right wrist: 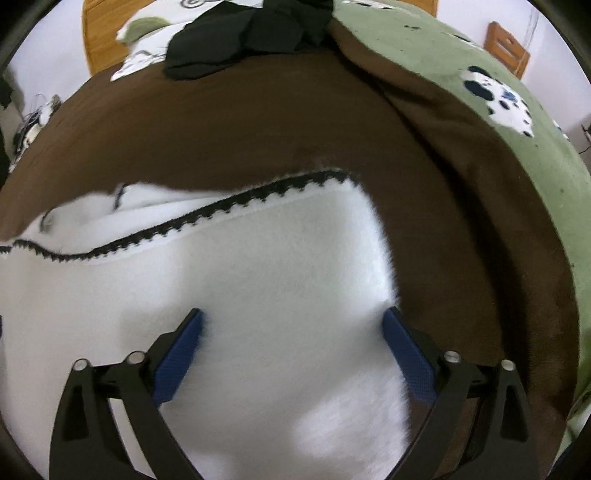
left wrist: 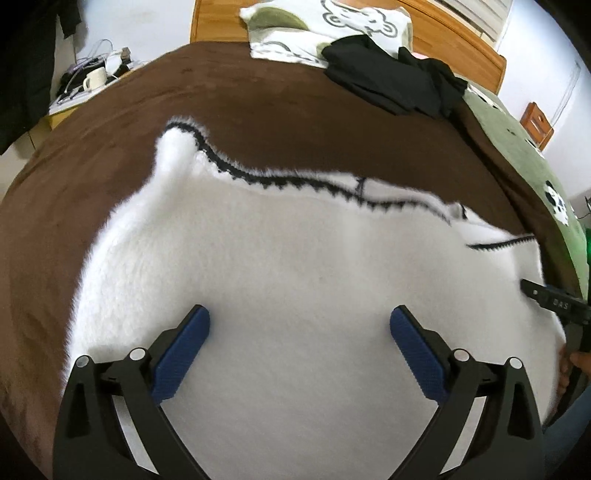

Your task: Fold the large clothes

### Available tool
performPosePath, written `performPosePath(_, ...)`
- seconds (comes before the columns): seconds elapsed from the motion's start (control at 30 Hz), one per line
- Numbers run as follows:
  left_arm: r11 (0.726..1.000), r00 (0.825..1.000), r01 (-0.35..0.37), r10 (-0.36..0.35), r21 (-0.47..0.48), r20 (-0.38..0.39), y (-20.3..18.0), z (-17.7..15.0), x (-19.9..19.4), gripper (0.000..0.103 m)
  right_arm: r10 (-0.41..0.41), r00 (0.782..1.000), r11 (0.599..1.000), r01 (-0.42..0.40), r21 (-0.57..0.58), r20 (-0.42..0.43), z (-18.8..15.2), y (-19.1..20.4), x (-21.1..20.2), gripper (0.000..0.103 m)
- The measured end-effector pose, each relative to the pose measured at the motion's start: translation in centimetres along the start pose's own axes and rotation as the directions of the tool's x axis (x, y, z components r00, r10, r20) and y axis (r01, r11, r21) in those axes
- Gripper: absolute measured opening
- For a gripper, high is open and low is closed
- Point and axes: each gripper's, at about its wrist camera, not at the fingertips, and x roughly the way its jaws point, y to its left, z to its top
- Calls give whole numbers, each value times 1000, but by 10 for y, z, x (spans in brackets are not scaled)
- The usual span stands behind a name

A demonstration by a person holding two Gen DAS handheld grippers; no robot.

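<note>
White fleece garment (left wrist: 295,266) with black zigzag trim (left wrist: 280,181) lies spread on brown blanket (left wrist: 258,122) covering bed. Left gripper (left wrist: 299,350) and right gripper (right wrist: 291,347) hover above fleece, jaws wide apart, nothing clamped. Black clothes (left wrist: 395,79) heaped near pillow (left wrist: 317,33).

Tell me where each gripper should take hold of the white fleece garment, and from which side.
Pinch the white fleece garment at its near edge, from above: both open grippers point down at it. The right gripper probably suits the near right corner, straddling the side edge; the left gripper the near left. The black-trimmed edge lies far off.
</note>
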Motion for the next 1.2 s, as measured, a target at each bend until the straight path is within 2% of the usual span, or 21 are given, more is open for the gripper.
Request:
performPosePath(0.1,996,997,-76,76,39,13,4,5,8,97,28,1000,999,-28,18,-8,-1,-4,7,98)
performPosePath(0.27,998,998,-60,60,-30,11,28,15,17,97,37,999,999,-37,17,-4,4,-10,13,98)
performPosePath(0.53,994,994,-113,113,-9,1,29,26,33,97,54,998,998,-53,26,-16,16,-11,22,97)
performPosePath(0.67,993,993,-117,117,-5,-25,30,31,34,97,57,998,998,-57,-5,8,15,-10,4,97)
performPosePath(0.7,993,993,-114,114,1,-31,30,31,33,96,80,997,997,-80,0,11,13,-11,-4,96)
performPosePath(0.83,993,992,-111,113,26,-51,24,28,17,96,153,988,988,-154,13,23,-5,-13,-39,96)
performPosePath(0.97,993,992,-113,114,15,-59,17,11,-9,96,190,982,982,-190,-5,20,-29,0,-62,96)
performPosePath(1.07,992,991,-124,125,23,-49,10,-7,-24,96,182,983,982,-182,-40,9,-47,17,-70,96)
performPosePath(1.2,986,986,-158,161,55,-43,4,-26,-27,96,148,988,986,-150,-67,-38,-65,31,-58,96)
